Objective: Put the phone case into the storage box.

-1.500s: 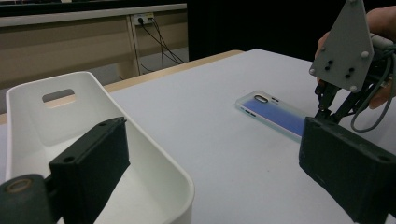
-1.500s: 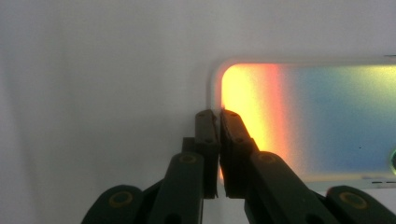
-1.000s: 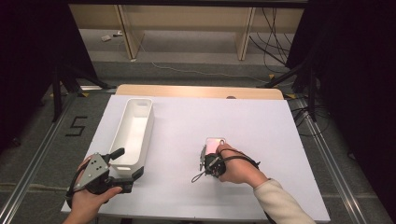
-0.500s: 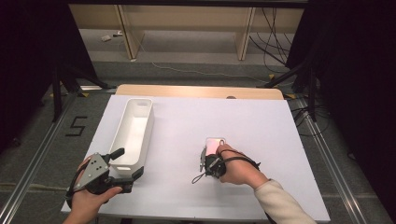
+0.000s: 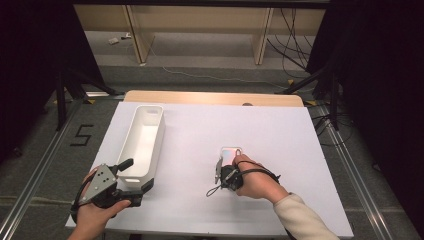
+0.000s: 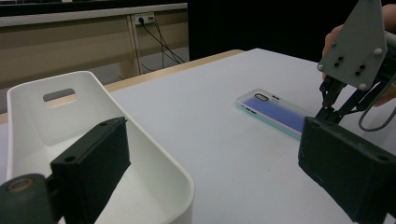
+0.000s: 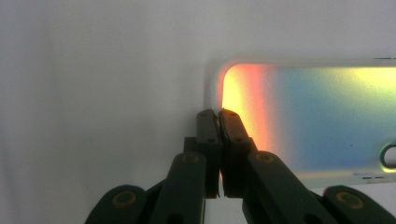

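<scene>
The right hand-held gripper [image 7: 217, 113] has its jaws pressed together with nothing between them, tips at the near edge of the phone case [image 7: 322, 116], which lies flat on the white counter [image 5: 280, 125] approx. in the middle-right. The left hand-held gripper [image 6: 210, 172] stands wide open w/ one jaw inside the near end of the white tray [image 5: 145, 135] and the other outside, well apart from the case.

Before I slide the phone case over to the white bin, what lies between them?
Nothing: in the high view, bare white table separates the phone case from the white bin.
</scene>
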Motion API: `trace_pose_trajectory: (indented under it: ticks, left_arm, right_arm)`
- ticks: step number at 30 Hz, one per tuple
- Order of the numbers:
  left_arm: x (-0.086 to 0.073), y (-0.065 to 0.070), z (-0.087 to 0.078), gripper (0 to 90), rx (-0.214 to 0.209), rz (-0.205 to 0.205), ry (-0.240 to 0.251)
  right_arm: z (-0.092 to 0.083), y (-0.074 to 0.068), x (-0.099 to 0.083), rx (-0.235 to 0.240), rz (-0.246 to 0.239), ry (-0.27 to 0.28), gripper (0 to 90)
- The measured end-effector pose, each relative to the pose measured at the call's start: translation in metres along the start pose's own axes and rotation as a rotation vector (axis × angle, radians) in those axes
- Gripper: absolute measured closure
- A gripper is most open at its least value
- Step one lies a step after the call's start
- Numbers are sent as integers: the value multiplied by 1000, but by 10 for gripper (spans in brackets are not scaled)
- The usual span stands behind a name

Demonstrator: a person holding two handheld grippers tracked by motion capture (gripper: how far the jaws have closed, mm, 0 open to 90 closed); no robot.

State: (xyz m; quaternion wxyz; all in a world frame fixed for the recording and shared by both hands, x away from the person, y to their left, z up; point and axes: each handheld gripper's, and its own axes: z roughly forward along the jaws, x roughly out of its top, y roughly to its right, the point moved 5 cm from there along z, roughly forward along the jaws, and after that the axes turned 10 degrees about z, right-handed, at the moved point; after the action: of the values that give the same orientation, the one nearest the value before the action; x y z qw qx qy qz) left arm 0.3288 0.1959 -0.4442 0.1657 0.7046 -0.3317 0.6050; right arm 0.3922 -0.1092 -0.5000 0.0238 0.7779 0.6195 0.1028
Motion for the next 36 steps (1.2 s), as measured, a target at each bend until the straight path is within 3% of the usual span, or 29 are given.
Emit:
trace_pose_trajectory:
  ticks: [15,22,26,27,36]
  left_arm:
    - [0,0,0,85,1,1,3]
    - [0,0,0,85,1,2,1]
    - [0,-1,0,86,2,-3,2]
    - [0,-1,0,86,2,-4,2]
    - [0,-1,1,87,4,-4,0]
  right_arm:
    - [-15,7,2,-44,-16,24,886]
    - [-19,6,3,-51,5,35,886]
    - [-21,9,5,-60,-26,46,886]
    - [-22,7,5,-64,-3,44,886]
    - [-27,8,7,-128,-8,90,886]
